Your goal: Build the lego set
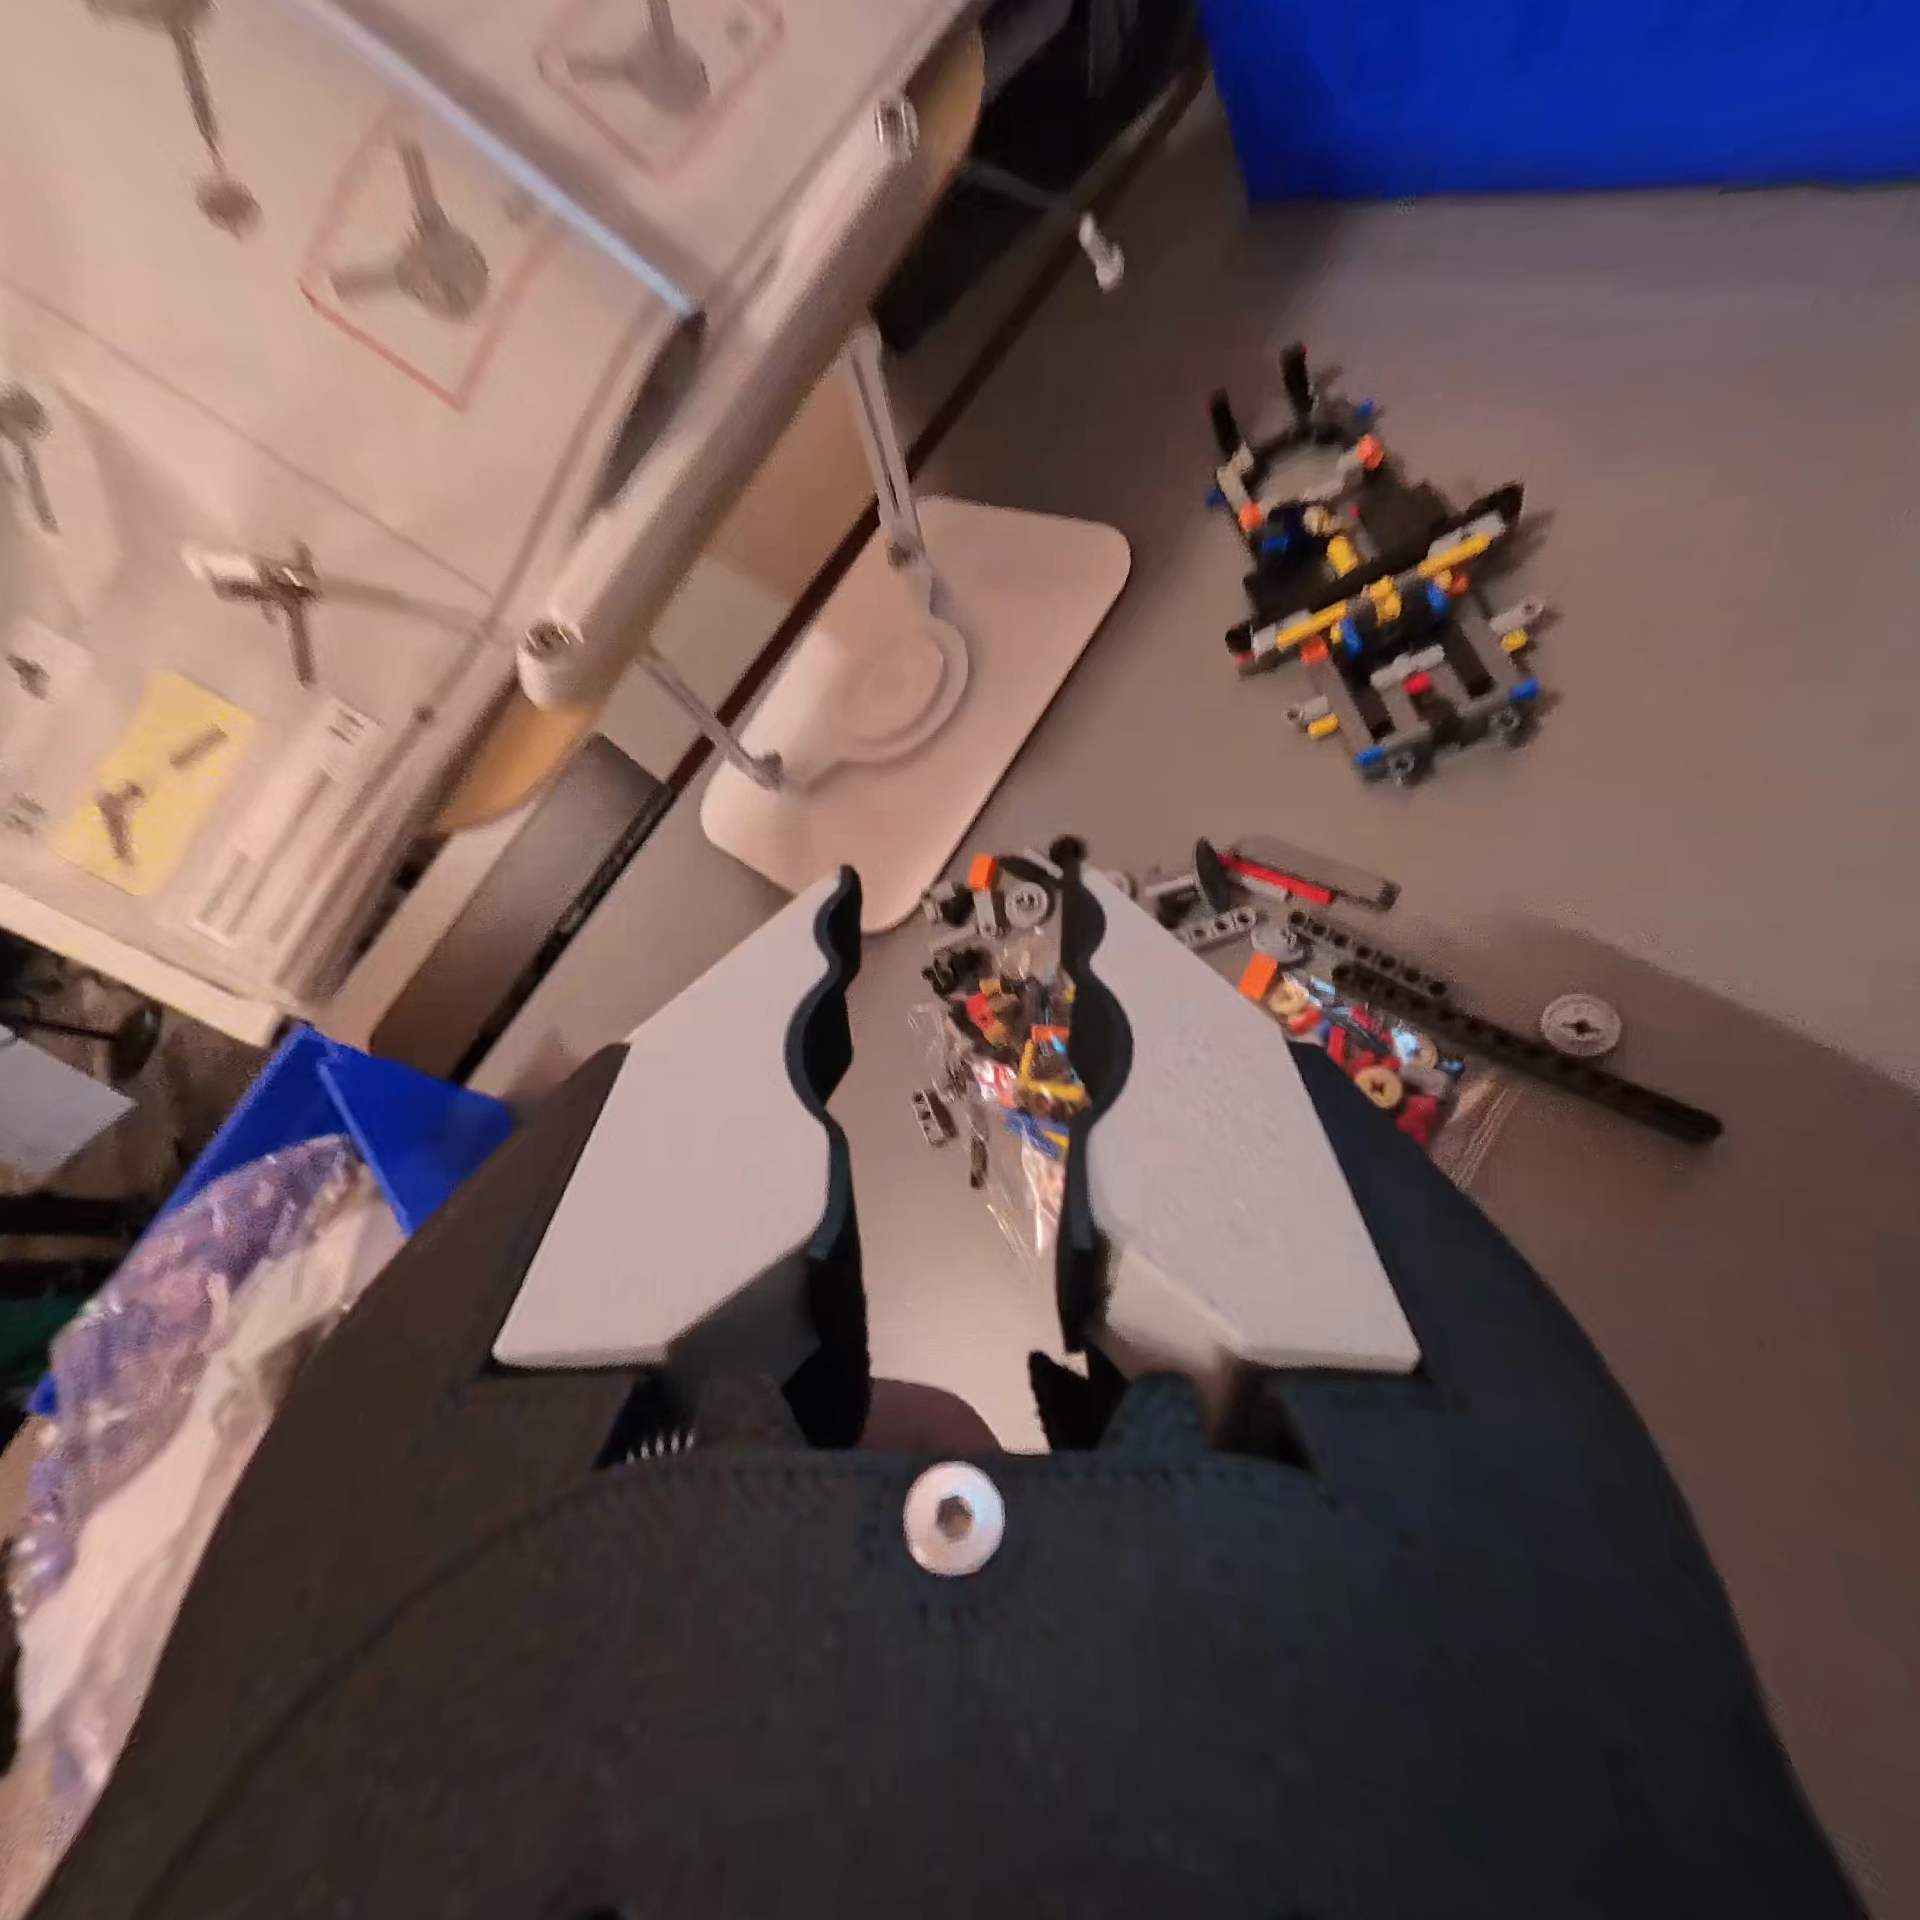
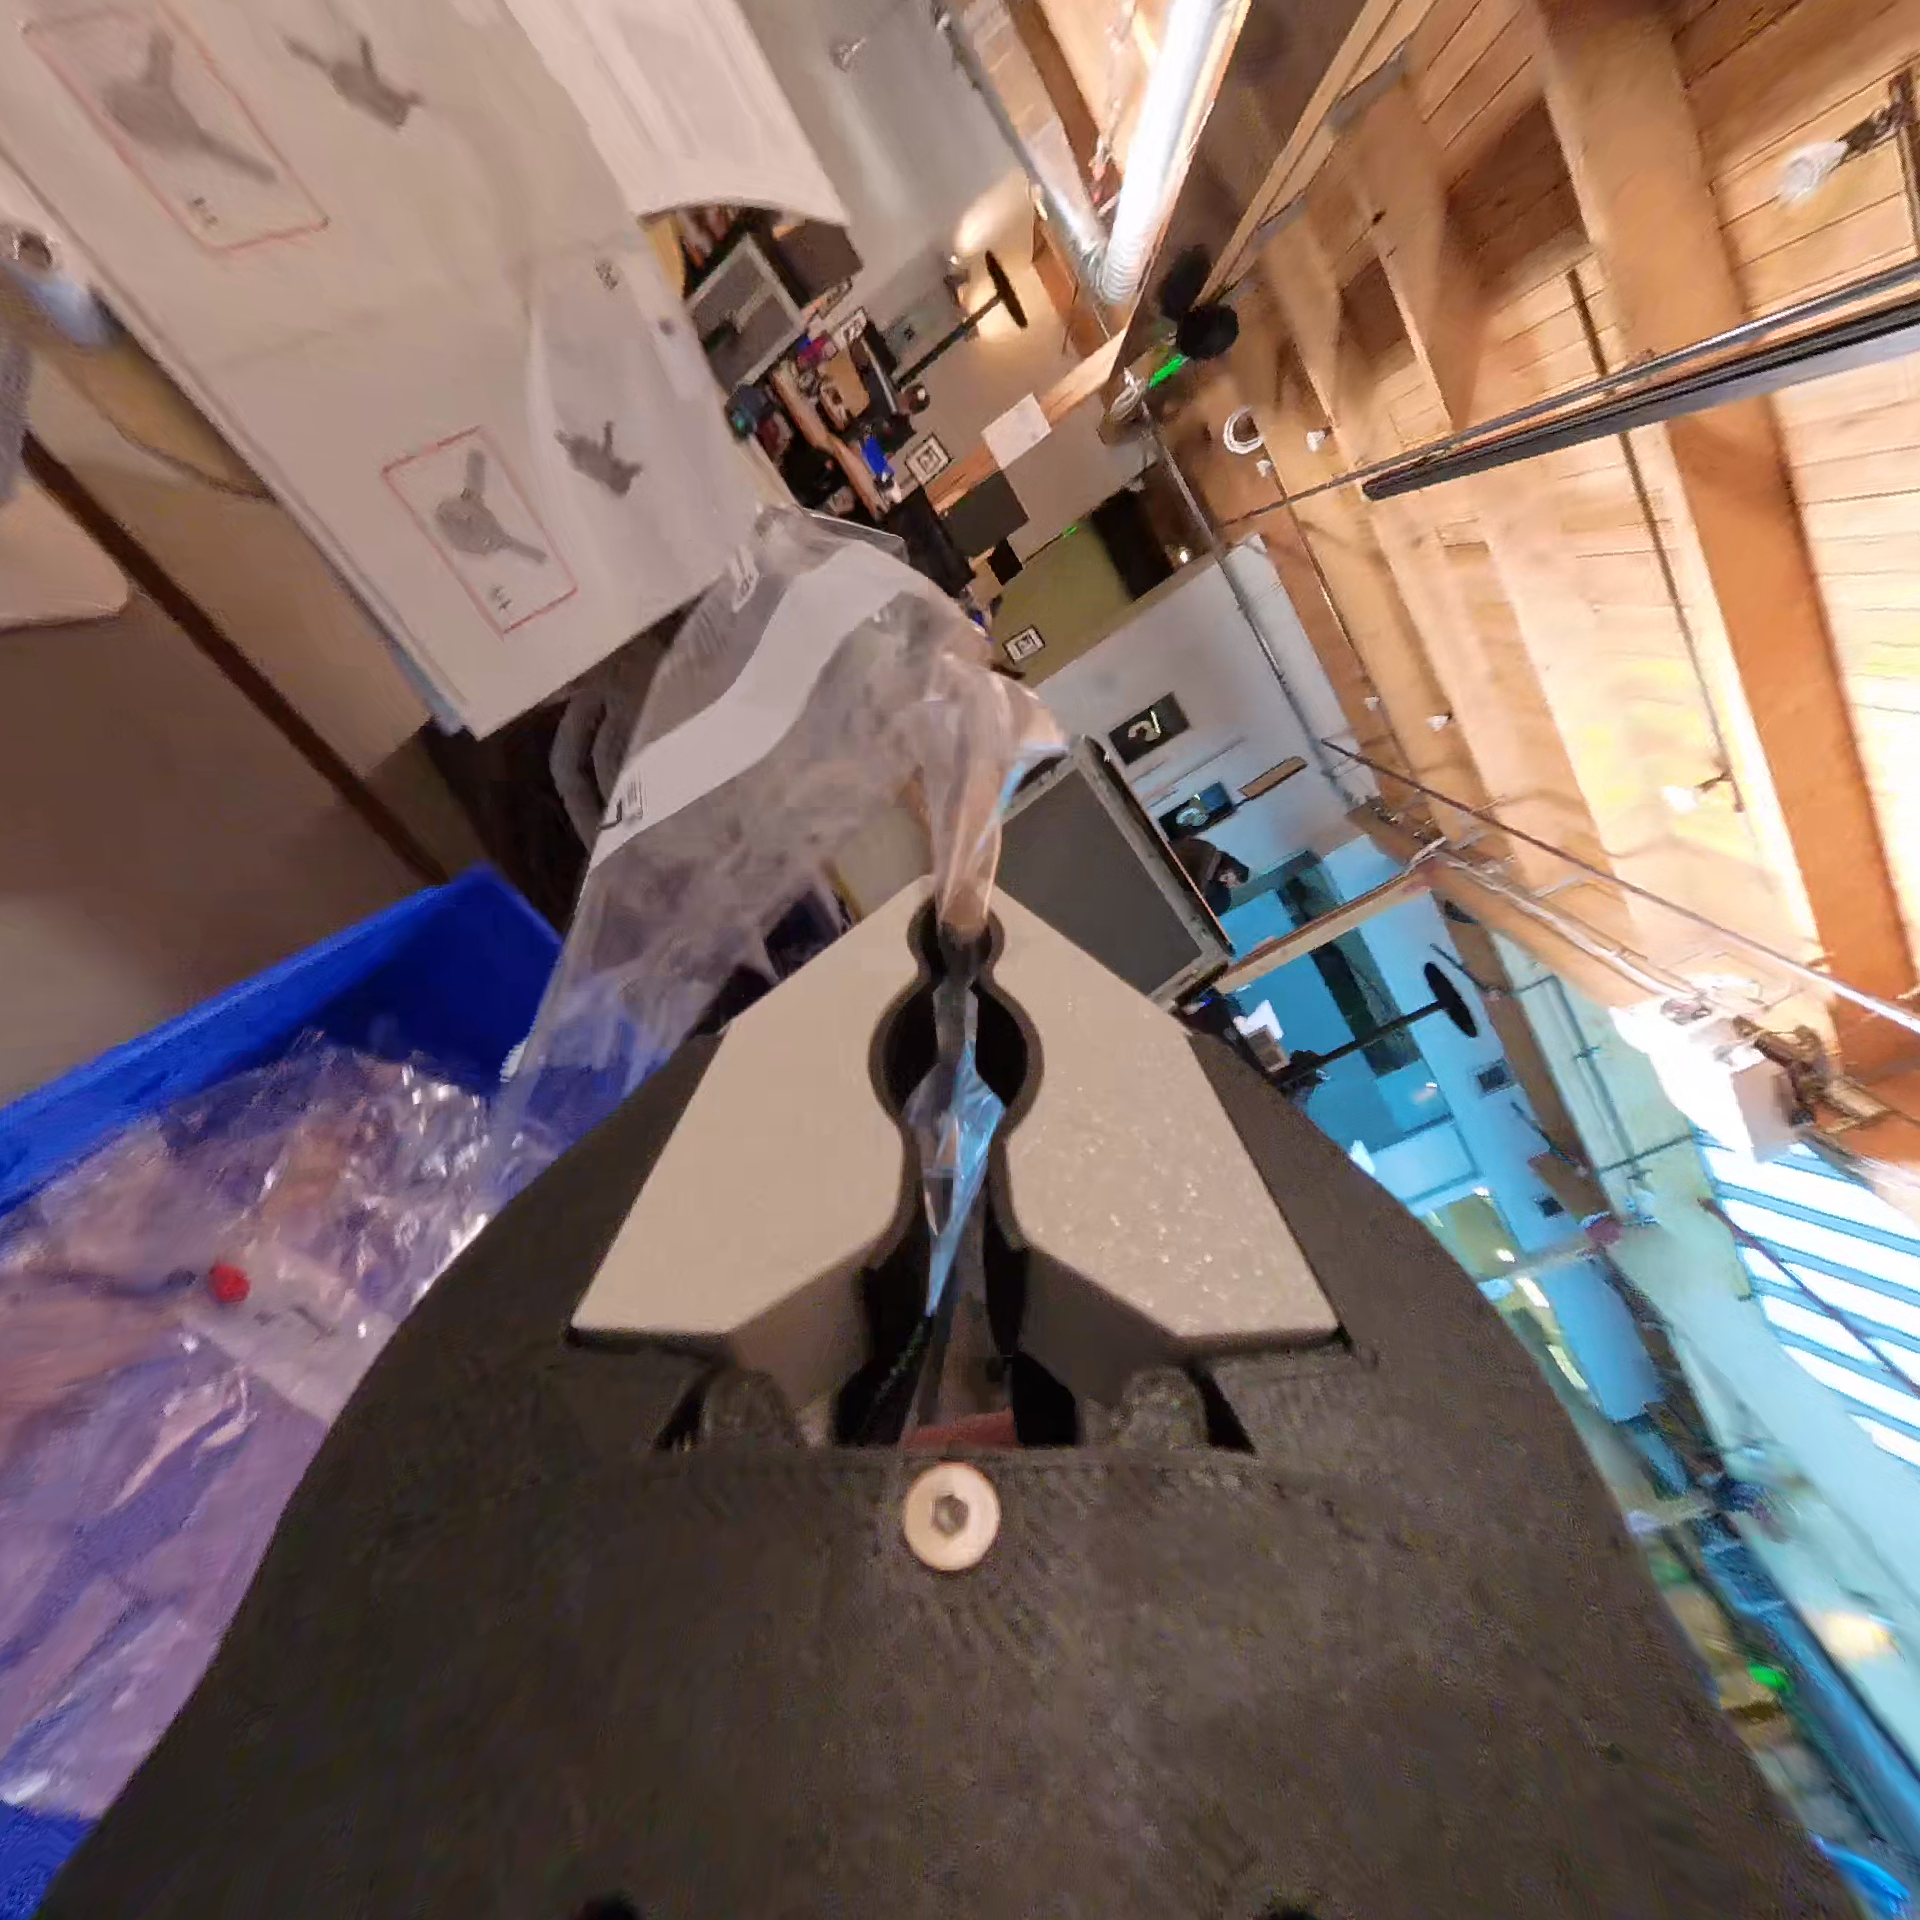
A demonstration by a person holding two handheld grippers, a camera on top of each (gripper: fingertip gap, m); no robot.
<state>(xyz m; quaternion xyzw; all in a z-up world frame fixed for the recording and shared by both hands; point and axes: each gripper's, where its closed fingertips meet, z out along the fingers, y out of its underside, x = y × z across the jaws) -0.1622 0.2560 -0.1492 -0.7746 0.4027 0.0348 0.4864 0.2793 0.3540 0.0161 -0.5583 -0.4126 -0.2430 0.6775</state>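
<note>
My left gripper [image 1: 961, 883] is open and empty, held above a pile of loose lego pieces [image 1: 1013, 1039] and small clear bags on the grey table [image 1: 1558, 312]. A partly built black, grey and yellow lego model [image 1: 1371, 592] lies farther off to the right. A long black beam [image 1: 1507, 1029] and a grey wheel [image 1: 1579, 1023] lie right of the pile. My right gripper [image 2: 961, 940] is shut on an empty clear plastic bag [image 2: 769, 748], which hangs above a blue bin [image 2: 343, 966].
The blue bin holds crumpled clear plastic bags [image 2: 156, 1247] and also shows at the left in the left wrist view [image 1: 343, 1122]. A white stand base [image 1: 935, 675] holds an instruction sheet [image 1: 260, 416] at the table's left edge. A blue wall [image 1: 1558, 94] rises beyond the table. The right gripper is farther from the grey wheel [image 1: 1579, 1023], some 50 cm, than the left, some 20 cm.
</note>
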